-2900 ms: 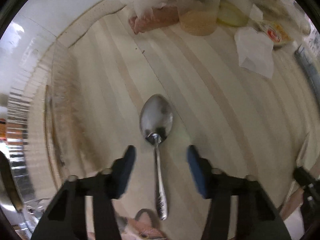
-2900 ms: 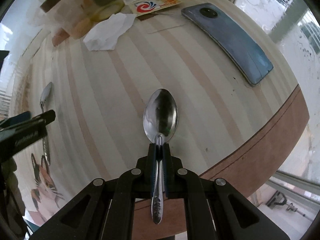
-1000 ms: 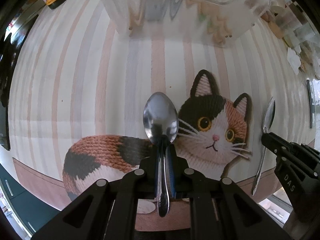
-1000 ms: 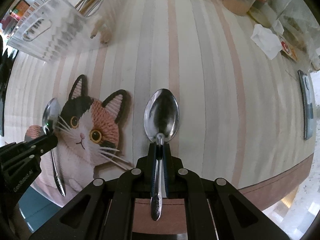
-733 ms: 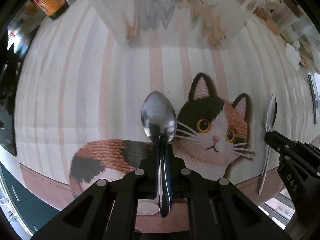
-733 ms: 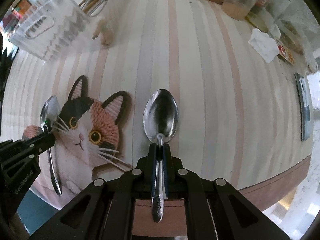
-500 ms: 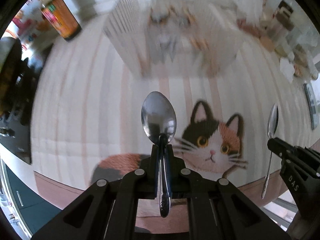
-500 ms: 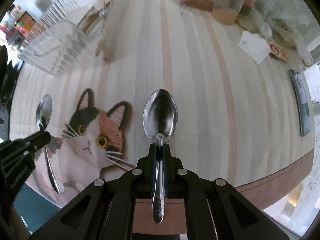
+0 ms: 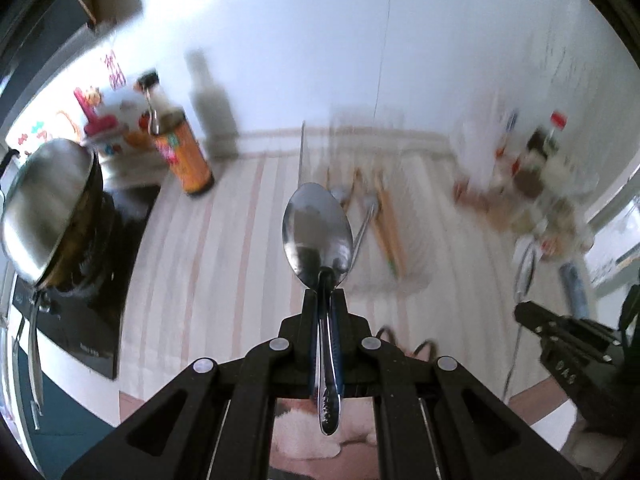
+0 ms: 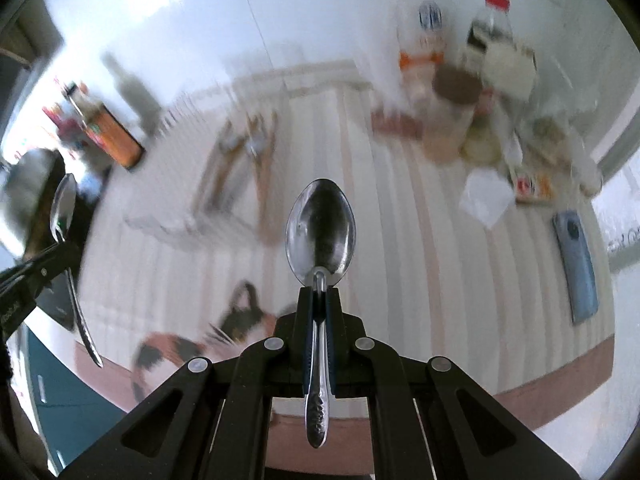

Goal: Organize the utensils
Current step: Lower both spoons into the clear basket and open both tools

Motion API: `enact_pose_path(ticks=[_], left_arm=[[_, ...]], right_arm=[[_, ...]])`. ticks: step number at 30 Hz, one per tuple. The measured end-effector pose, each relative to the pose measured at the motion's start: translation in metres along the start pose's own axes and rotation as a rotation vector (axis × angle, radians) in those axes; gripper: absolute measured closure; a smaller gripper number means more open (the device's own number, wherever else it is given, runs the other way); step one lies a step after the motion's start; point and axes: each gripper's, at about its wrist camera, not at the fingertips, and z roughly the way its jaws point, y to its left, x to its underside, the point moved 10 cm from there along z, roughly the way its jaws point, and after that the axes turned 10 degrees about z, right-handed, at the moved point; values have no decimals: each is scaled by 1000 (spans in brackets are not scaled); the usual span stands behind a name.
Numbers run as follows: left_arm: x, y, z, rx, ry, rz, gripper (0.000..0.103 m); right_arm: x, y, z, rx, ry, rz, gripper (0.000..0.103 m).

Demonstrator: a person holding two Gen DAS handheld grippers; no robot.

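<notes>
My left gripper [image 9: 325, 294] is shut on a steel spoon [image 9: 318, 232], bowl pointing forward, held above the striped table. My right gripper [image 10: 319, 292] is shut on a second steel spoon [image 10: 321, 230] in the same way. A clear plastic utensil box [image 9: 380, 216] with wooden chopsticks and metal utensils lies ahead of both, blurred; it also shows in the right wrist view [image 10: 236, 168]. The right gripper with its spoon shows at the right edge of the left wrist view [image 9: 560, 332]; the left gripper with its spoon shows at the left edge of the right wrist view [image 10: 44, 268].
A cat-shaped mat [image 10: 208, 340] lies near the front table edge. A sauce bottle [image 9: 180, 152] and a steel pot [image 9: 48, 208] on a black cooktop stand left. Jars and bottles [image 10: 456, 92], a white tissue [image 10: 486, 196] and a blue phone [image 10: 576, 264] are at right.
Both grippers have risen and tilted up, each still holding its spoon. The wall and back of the table have come into view, and the utensil box now lies farther ahead.
</notes>
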Motion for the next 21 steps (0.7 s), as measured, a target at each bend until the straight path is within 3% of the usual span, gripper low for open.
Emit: enact_pose_path(ticks=[5,9,13,21], left_arm=[[-60,11,-6,35,-59,-32,99],[-96,15,13,60,-40,-35,99],[-110,15,56,97,52,-34,99],[-98,17,137,157,263,-61,99]], right_arm=[[-49,31,-20,-99,-46,4,97],[-88,55,-17,-139,-67,2,97],[-121,75,10,-157,-29,11,97],[-140,97,79,-137,95,15,97]])
